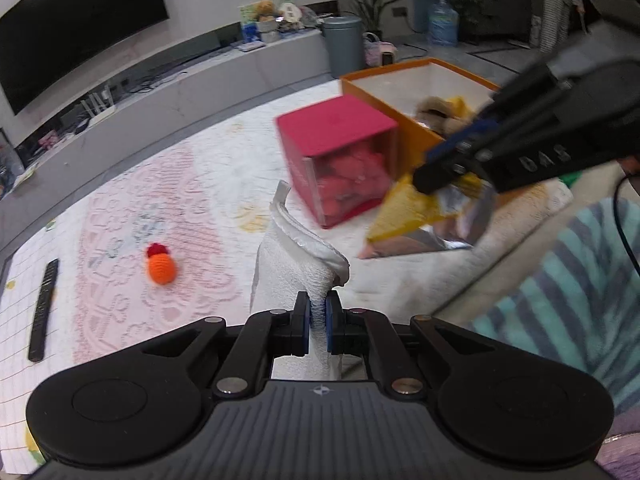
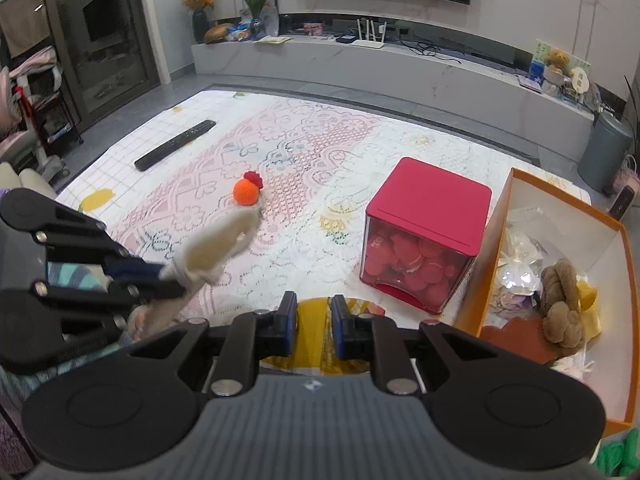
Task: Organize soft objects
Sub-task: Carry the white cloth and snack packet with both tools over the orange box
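My left gripper (image 1: pixel 318 312) is shut on a white fluffy cloth piece (image 1: pixel 292 276) and holds it above the rug; it also shows in the right wrist view (image 2: pixel 216 248). My right gripper (image 2: pixel 314 320) is shut on a yellow and silver foil pouch (image 2: pixel 316 340), seen in the left wrist view (image 1: pixel 416 216) in front of the orange box. The orange box (image 2: pixel 500 232) holds a brown plush (image 2: pixel 562 304) and other soft items. An orange crocheted toy (image 2: pixel 246 191) with a red tuft lies on the rug.
A red cube box (image 2: pixel 428 216) with a clear front full of red pieces stands left of the orange box. A black remote (image 2: pixel 174 145) lies on the patterned rug (image 2: pixel 304 152). A TV bench (image 2: pixel 400 68) and a grey bin (image 2: pixel 606 152) stand behind.
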Tool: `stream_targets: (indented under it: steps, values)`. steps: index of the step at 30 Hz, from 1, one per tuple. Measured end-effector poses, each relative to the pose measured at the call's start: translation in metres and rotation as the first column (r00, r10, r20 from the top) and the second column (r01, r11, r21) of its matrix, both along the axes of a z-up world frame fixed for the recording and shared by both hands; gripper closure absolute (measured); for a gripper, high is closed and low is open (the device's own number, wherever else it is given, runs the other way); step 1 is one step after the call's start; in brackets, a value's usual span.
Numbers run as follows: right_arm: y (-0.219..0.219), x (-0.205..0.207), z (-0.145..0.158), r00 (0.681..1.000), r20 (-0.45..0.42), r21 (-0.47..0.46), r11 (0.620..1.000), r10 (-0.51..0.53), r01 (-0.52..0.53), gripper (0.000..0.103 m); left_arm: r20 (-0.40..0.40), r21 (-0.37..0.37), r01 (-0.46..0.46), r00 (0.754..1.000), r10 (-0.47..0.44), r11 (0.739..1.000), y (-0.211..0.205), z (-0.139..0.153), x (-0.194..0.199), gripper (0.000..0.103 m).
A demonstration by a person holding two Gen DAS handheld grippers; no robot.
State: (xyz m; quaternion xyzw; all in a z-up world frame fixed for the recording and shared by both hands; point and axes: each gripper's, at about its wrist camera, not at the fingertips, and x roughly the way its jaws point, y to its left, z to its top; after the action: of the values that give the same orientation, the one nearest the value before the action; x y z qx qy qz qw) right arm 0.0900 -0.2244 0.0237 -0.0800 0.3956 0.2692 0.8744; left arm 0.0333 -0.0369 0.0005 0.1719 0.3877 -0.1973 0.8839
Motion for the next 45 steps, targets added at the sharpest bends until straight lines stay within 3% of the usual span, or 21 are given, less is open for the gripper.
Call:
stream_targets:
  steps: [6,10,15,22,30,37,39,45]
  values:
    - [-0.008,-0.006,0.012,1.0,0.009,-0.056,0.998,0.028,-0.027,0.087,-0.005,-0.009,0.098,0.995,-0.098,0.995,-0.024,0.008,-0.002,0.095]
    - [-0.017,-0.007,0.024,0.999,0.027,-0.107,0.994,0.038,-0.035,0.088,0.049,0.049,0.186,0.981,-0.188,0.981,-0.039,0.027,0.005,0.095]
    - [-0.039,-0.001,0.043,0.998,0.057,-0.133,0.991,0.016,-0.008,0.088,0.114,0.153,0.277,0.949,-0.295,0.949,-0.066,0.049,0.014,0.095]
    - [-0.074,0.015,0.052,0.995,0.084,-0.187,0.98,-0.049,0.064,0.088,0.175,0.281,0.377,0.884,-0.433,0.883,-0.124,0.046,0.027,0.095]
    - [-0.122,0.032,0.029,0.962,0.18,-0.208,0.947,-0.207,0.243,0.088,0.138,0.46,0.484,0.789,-0.599,0.744,-0.198,0.008,0.049,0.095]
    - [-0.161,0.054,-0.013,0.948,0.128,-0.148,0.94,-0.29,0.308,0.088,0.074,0.61,0.527,0.706,-0.705,0.592,-0.241,-0.039,0.067,0.095]
    - [-0.17,0.06,-0.022,0.949,0.1,-0.14,0.94,-0.298,0.31,0.088,0.051,0.635,0.536,0.689,-0.723,0.556,-0.245,-0.048,0.073,0.095]
    - [-0.189,0.068,-0.037,0.953,0.042,-0.087,0.949,-0.301,0.304,0.088,-0.034,0.664,0.572,0.666,-0.745,0.481,-0.266,-0.071,0.09,0.095]
